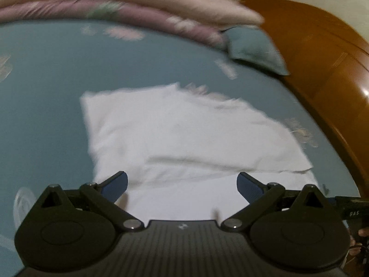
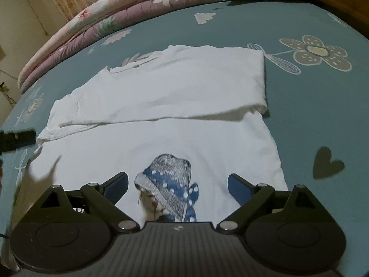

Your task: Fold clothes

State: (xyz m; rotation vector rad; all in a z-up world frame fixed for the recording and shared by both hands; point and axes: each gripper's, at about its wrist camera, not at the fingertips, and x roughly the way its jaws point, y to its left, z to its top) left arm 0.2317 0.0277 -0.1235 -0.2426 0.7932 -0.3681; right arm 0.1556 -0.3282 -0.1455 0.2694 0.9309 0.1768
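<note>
The left gripper (image 1: 182,180) hangs above a white garment (image 1: 175,133) with its two blue-padded fingers (image 1: 115,184) spread wide and nothing between them. The garment lies flat on a blue-grey bedsheet (image 1: 46,80), and one layer of it is folded over the part nearer to the camera. Behind it, folded floral blankets (image 1: 138,11) lie along the far edge, with a teal pillow (image 1: 253,48) beside them. An orange-brown wooden headboard (image 1: 322,57) curves along the right side. The picture is blurred.
</note>
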